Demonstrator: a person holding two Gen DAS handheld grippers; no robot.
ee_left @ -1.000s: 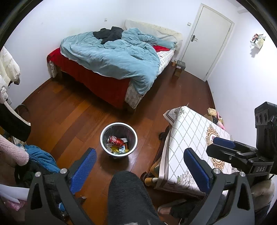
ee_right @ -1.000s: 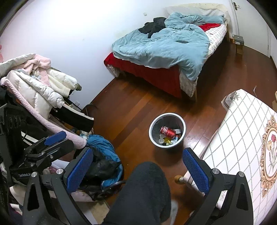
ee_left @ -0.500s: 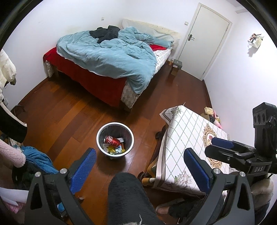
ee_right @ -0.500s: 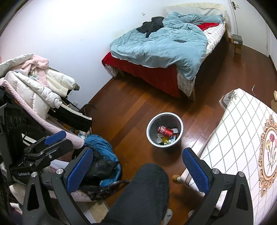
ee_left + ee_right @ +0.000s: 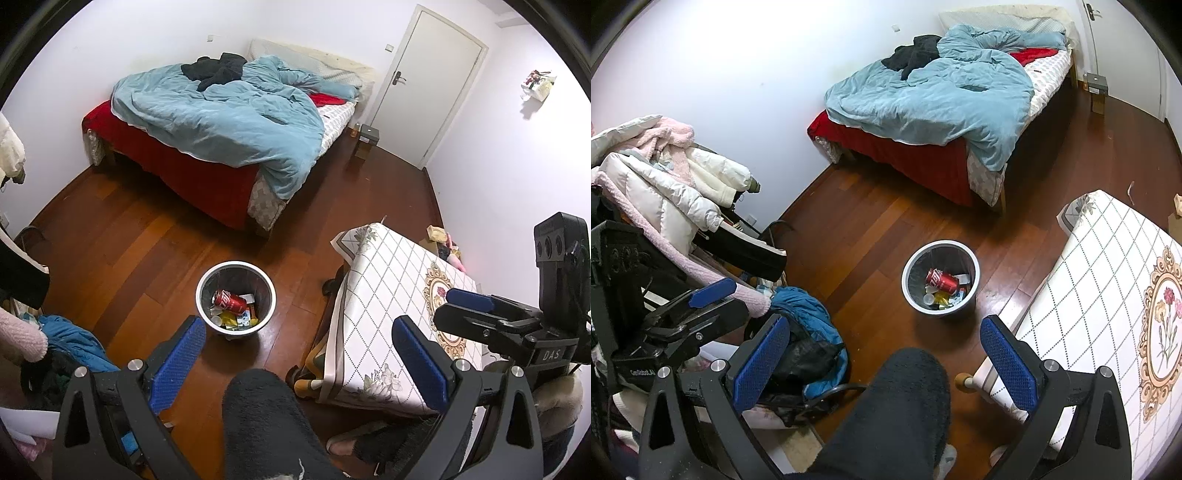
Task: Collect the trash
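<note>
Both grippers, left [image 5: 293, 354] and right [image 5: 884, 349], hang with jaws released and empty; trash, a red can [image 5: 229, 300] included, sits binned [image 5: 207, 280] at twelve o'clock, so collecting looks finished.

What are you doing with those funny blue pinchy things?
Someone is tidying up trash in a bedroom. They hold a left tool and a right tool, both open with nothing in them, up over the wooden floor. Below them stands a round bin with a red can and some wrappers lying inside. A table with a patterned cloth stands just beside it, and no tool touches anything right now.
</note>
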